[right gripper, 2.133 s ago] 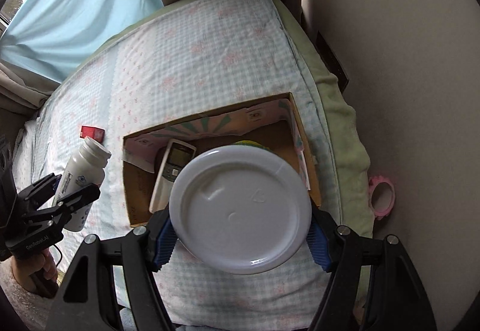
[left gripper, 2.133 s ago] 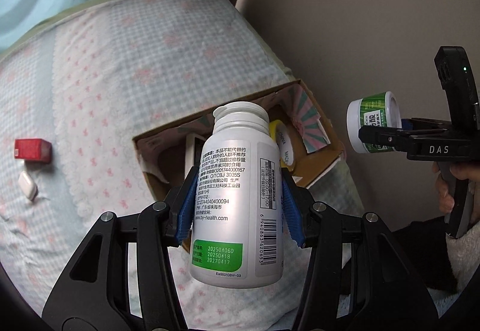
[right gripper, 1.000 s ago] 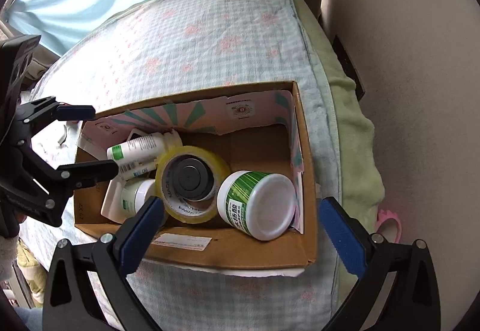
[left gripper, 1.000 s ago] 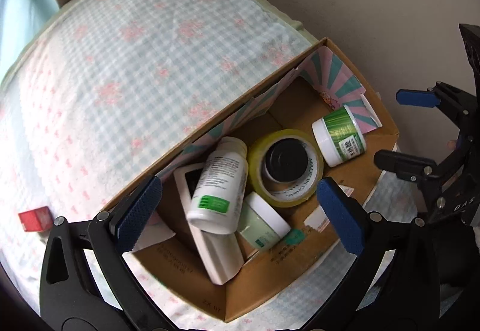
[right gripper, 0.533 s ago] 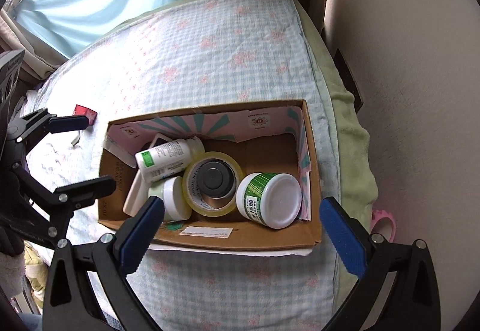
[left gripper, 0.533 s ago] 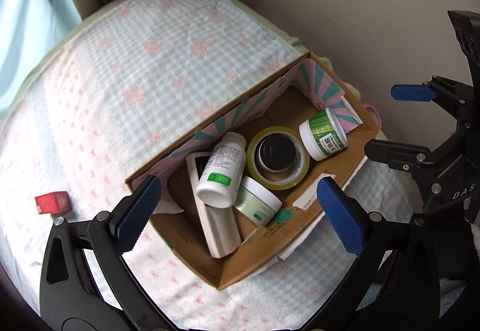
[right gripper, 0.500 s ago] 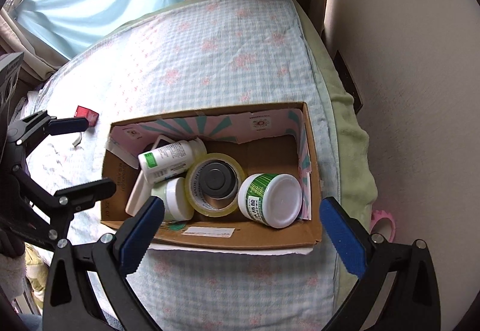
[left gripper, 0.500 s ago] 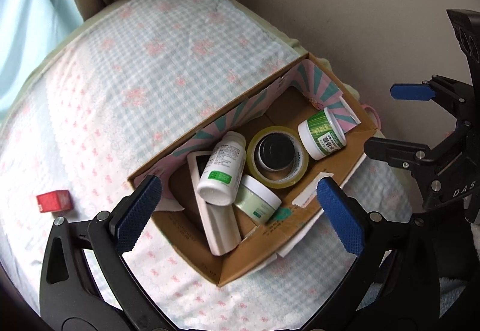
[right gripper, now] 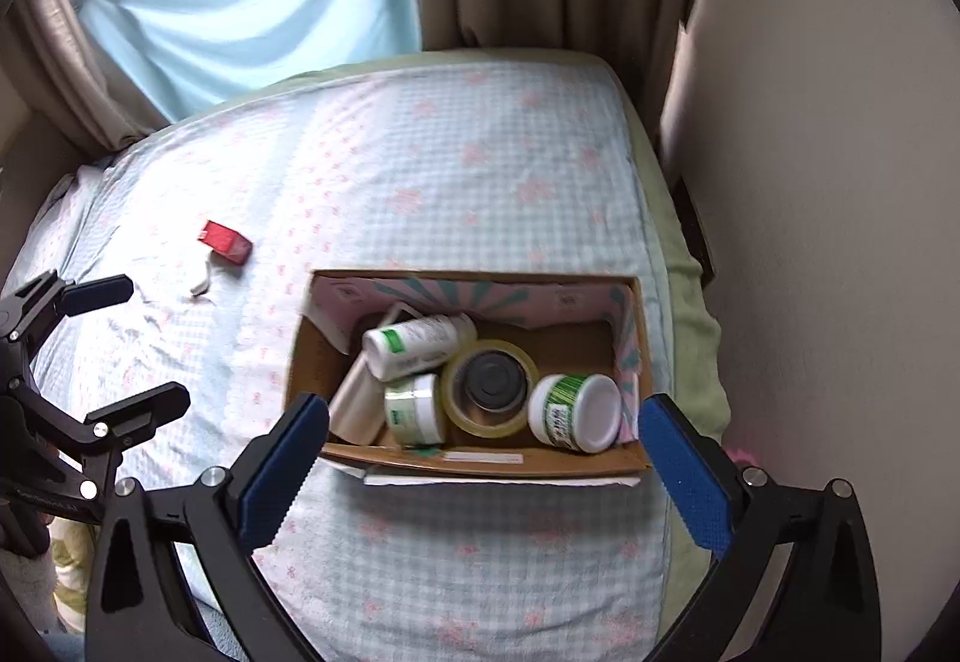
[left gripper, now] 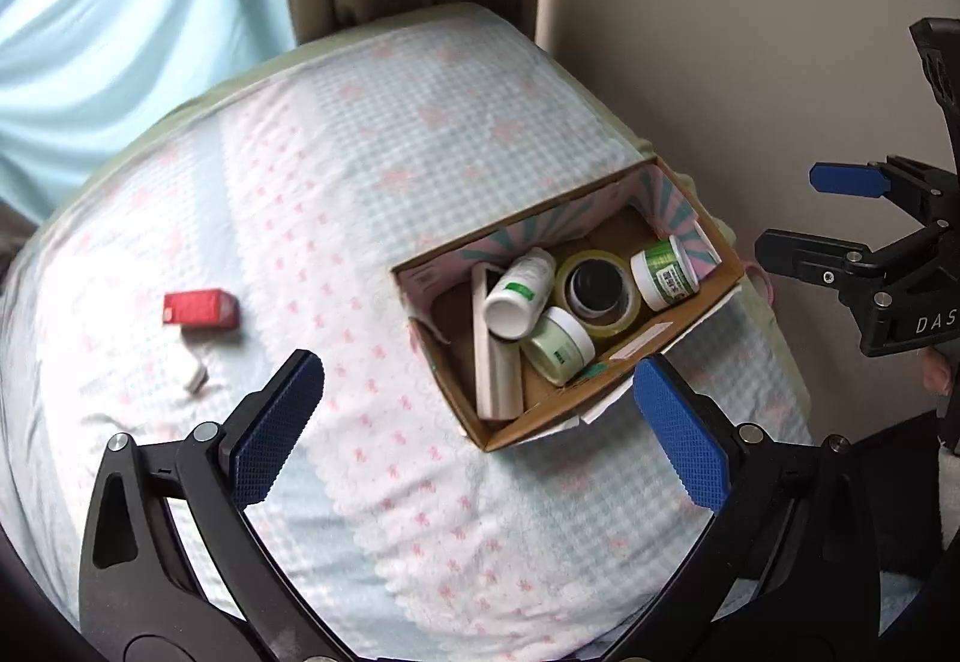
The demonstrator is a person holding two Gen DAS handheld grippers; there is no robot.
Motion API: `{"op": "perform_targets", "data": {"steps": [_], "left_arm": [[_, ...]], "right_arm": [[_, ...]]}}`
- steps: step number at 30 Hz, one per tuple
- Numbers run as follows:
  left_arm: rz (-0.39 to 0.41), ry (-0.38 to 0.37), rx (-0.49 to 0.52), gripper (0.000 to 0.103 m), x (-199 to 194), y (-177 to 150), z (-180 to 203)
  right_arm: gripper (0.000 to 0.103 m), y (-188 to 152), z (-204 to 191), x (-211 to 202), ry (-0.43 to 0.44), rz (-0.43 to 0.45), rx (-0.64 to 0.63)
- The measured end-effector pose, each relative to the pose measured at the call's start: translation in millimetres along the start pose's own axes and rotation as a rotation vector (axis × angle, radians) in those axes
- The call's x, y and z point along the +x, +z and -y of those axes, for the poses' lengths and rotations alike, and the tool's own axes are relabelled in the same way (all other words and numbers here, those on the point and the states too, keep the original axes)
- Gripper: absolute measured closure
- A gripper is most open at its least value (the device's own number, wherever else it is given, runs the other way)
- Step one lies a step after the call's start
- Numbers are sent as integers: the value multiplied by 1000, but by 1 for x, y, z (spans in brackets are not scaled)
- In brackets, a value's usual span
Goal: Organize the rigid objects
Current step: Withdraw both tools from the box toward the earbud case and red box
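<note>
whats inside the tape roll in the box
A dark round lid or can sits in the hole of the tape roll, inside the box. The roll hides its sides and base, so which one is unclear.

Was clamped 2.1 s ago: left gripper (left gripper: 474,416) on the white pill bottle (left gripper: 517,292), right gripper (right gripper: 483,461) on the green-labelled jar (right gripper: 575,411). Now both spread wide, empty. Bottle lying on its side in the cardboard box (left gripper: 606,389), across the white remote (left gripper: 495,362), cap toward 7 o'clock in left view. Jar on its side at the box's 3 o'clock end in right view, just beside the tape roll (right gripper: 489,386). Since 1.0 s ago both pulled back from the box; more bed (left gripper: 372,194) visible, red box (left gripper: 201,308) and small white piece (left gripper: 195,377) at 9 o'clock in left view.
</note>
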State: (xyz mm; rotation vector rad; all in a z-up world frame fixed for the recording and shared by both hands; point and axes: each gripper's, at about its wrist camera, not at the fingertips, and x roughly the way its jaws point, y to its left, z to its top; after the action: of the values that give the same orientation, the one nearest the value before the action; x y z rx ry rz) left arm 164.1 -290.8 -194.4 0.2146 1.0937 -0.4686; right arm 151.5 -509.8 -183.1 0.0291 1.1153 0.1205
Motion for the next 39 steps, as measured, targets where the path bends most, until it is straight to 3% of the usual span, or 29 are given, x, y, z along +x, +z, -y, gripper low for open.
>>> {"op": "perform_targets", "data": {"steps": [7,14,18,24,30,39], "left_arm": [[34,114,-249,0,-42,-46,-64],[22,217,-456,0,-60,-84,-124],[20,236,-561,0,-60,-99,-156],[0,265,-692,0,-32,-111,-199],[-16,237,-822,0,11,-116,-241],[-47,256,-962,0,96,-118,-307]], "right_arm": [[0,24,-51,-6,99,25,-107],[0,50,-108,16,198,-8,-246],[0,68,-142,31,234,-23,-336],[0,96,-190,66,267,-62,-455],[0,127,-237,100,251,-93,-605],[0,155,-311,195,280,-195,-735]]}}
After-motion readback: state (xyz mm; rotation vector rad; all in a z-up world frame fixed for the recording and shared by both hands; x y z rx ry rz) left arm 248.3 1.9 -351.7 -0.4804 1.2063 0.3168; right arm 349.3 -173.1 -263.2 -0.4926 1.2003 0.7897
